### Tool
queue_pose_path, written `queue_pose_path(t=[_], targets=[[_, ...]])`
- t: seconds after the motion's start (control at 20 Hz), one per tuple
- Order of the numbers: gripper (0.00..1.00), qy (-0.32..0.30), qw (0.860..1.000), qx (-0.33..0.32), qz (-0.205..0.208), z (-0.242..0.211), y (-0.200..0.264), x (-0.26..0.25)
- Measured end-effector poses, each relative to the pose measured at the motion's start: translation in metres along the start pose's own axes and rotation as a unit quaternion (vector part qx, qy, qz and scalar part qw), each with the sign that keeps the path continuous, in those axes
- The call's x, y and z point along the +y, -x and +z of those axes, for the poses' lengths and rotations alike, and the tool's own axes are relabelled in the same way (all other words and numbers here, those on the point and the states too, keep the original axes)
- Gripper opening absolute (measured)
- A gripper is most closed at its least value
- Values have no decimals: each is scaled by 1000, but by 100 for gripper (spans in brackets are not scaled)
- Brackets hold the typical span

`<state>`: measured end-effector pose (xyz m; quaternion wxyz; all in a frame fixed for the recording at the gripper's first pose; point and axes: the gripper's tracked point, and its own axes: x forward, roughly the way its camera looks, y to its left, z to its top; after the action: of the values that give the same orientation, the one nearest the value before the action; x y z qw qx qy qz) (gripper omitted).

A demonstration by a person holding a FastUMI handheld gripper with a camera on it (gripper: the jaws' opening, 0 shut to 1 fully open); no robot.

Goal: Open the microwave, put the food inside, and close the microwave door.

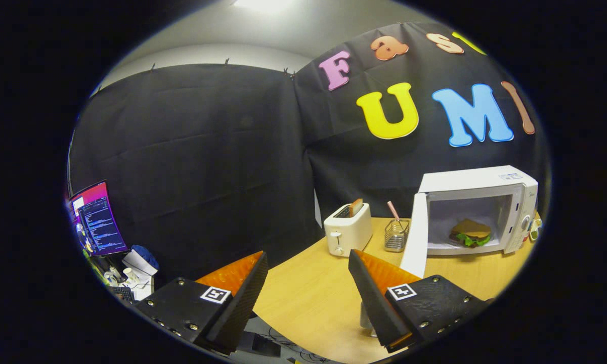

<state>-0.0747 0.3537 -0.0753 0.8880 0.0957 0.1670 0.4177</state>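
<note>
A white microwave (485, 187) stands on the wooden table (313, 293), beyond and to the right of my fingers. Its door (416, 237) is swung open toward me on the left side. Inside the cavity lies the food, a sandwich (469, 233) with green lettuce showing. My gripper (308, 263) is open, held well back from the microwave over the table's near corner, with nothing between its fingers. The door's edge rises just beyond the right finger (372, 288).
A white toaster (348, 230) with a slice in it stands left of the microwave. A wire basket (396, 235) holding a striped straw sits between them. Off the table to the left are a lit monitor (97, 220) and desk clutter.
</note>
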Motion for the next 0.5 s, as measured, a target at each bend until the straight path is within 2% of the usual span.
queue_pose_path(t=[0.15, 0.2, 0.25, 0.3, 0.35, 0.4, 0.45, 0.5], targets=[[95, -3, 999, 31, 19, -27, -8, 6], [89, -1, 999, 45, 21, -38, -9, 6], [75, 1, 998, 58, 23, -46, -11, 4], [71, 7, 997, 69, 19, -55, -13, 0], [48, 15, 997, 77, 13, -62, -15, -7], [36, 23, 996, 86, 8, -68, -18, -13], [16, 29, 995, 92, -3, -75, -20, -18], [4, 33, 994, 100, -3, -79, -18, -21]])
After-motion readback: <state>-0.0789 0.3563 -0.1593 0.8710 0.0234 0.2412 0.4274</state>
